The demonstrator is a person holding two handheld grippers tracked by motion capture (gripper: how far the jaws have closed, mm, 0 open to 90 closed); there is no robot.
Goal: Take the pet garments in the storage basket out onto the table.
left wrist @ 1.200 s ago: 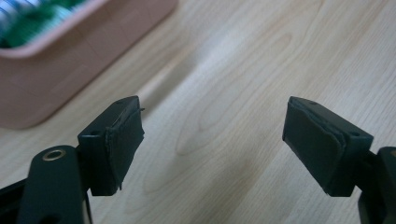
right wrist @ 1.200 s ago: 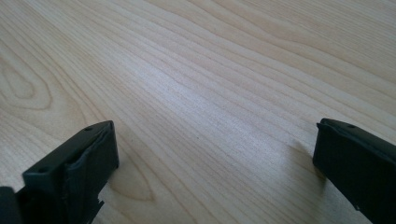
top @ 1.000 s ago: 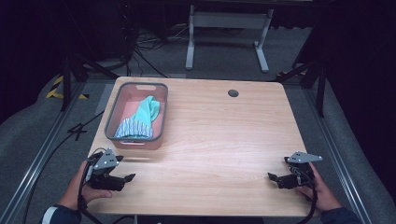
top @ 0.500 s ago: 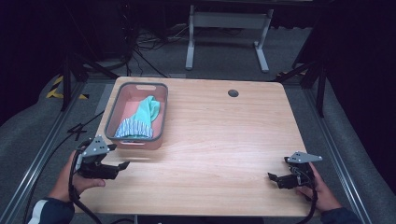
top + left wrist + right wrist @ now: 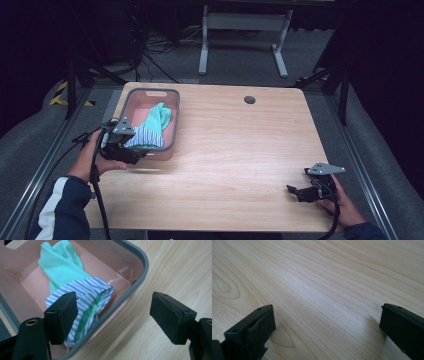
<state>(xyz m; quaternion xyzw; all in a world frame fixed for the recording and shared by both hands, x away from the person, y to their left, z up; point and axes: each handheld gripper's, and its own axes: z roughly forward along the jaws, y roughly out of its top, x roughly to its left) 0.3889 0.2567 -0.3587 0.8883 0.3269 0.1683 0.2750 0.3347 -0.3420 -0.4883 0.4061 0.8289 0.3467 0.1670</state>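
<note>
Striped cloth (image 5: pixel 85 298) in pink basket (image 5: pixel 140 267), left claw (image 5: pixel 117 315) wide open above its rim, holding nothing

Left claw (image 5: pixel 131 156) and right claw (image 5: pixel 299 192): black bodies, grey three-cornered top plates, trailing black cables; navy sleeve (image 5: pixel 60 212) with white stripe.

Your left gripper (image 5: pixel 120 315) holds its jaws wide apart over the pink bin's (image 5: pixel 140 272) near rim, the striped cloth (image 5: pixel 92 293) and green cloth (image 5: pixel 62 265) inside, on the counter (image 5: pixel 175 270).
</note>
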